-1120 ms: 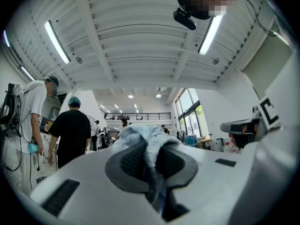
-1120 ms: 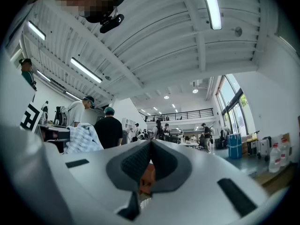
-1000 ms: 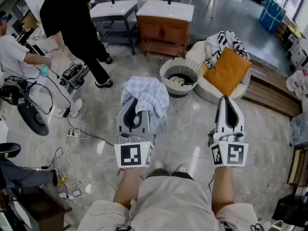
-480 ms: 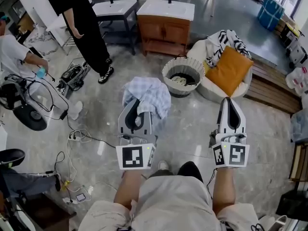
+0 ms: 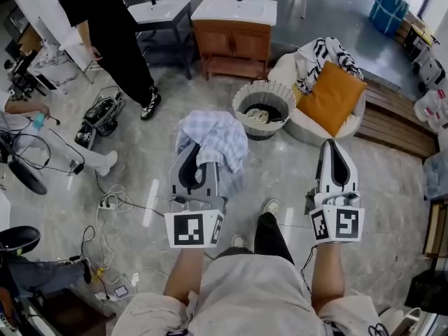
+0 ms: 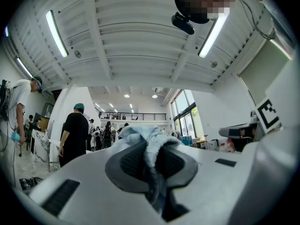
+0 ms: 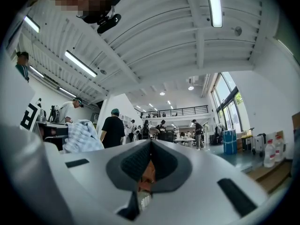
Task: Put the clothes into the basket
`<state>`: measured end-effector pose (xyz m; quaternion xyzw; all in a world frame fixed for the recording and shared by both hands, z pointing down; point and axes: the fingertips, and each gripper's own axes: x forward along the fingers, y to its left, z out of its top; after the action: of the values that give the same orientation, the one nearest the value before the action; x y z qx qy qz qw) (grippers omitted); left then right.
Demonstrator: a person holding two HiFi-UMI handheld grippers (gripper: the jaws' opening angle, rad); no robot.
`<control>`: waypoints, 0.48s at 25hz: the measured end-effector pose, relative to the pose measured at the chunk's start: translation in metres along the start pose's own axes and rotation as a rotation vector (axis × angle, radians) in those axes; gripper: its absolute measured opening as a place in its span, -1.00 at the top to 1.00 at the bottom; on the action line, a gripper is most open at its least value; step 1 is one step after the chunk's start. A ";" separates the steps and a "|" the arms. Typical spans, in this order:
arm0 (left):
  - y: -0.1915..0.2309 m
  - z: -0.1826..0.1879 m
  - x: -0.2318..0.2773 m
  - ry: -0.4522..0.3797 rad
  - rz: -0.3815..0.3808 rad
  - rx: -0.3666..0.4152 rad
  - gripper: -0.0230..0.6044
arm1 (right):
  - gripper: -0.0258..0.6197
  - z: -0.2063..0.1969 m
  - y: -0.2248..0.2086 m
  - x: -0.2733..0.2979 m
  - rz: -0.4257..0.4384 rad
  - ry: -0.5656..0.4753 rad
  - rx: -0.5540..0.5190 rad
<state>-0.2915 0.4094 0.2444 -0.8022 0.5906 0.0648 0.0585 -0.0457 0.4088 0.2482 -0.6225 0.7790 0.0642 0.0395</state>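
Observation:
In the head view my left gripper (image 5: 198,149) is shut on a pale blue checked cloth (image 5: 213,135), which bunches over its tips and hangs above the floor. In the left gripper view the cloth (image 6: 140,134) is pinched as a twisted fold between the pads of the left gripper (image 6: 150,146). My right gripper (image 5: 334,145) is held level at the right, jaws together and holding nothing. The right gripper view shows the right gripper (image 7: 150,144) with its tips meeting, and the checked cloth (image 7: 82,136) off to the left. The round woven basket (image 5: 241,96) stands on the floor just beyond the cloth, with some pale clothing inside.
A white beanbag seat with an orange cushion (image 5: 329,100) and a black-and-white patterned cloth (image 5: 329,54) sits right of the basket. A wooden washstand (image 5: 234,37) stands behind. A person in black (image 5: 105,40) stands at the left; cables (image 5: 112,201) lie on the floor. A wooden bench (image 5: 392,128) is far right.
The wearer's dark-trousered leg has swung forward under the grippers. Both grippers keep their pose, the left still holding the cloth. The person in black has shifted at the upper left.

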 end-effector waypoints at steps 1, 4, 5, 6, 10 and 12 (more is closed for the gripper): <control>0.000 0.000 0.006 -0.002 0.000 0.000 0.78 | 0.96 -0.002 -0.003 0.005 0.001 0.001 0.003; -0.002 -0.001 0.025 -0.004 -0.001 0.004 0.78 | 0.96 -0.008 -0.013 0.023 0.005 0.005 0.007; -0.003 -0.001 0.032 -0.003 -0.003 0.006 0.78 | 0.96 -0.010 -0.017 0.029 0.005 0.006 0.006; -0.005 -0.003 0.041 -0.002 -0.005 0.007 0.78 | 0.96 -0.011 -0.023 0.036 0.002 0.006 0.006; -0.015 -0.011 0.084 -0.005 -0.005 0.008 0.78 | 0.96 -0.016 -0.053 0.068 -0.005 0.004 0.015; -0.022 -0.013 0.106 -0.005 -0.002 0.012 0.78 | 0.96 -0.021 -0.068 0.084 -0.001 0.009 0.019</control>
<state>-0.2391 0.3140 0.2392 -0.8024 0.5899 0.0632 0.0646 0.0018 0.3096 0.2534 -0.6228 0.7794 0.0541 0.0418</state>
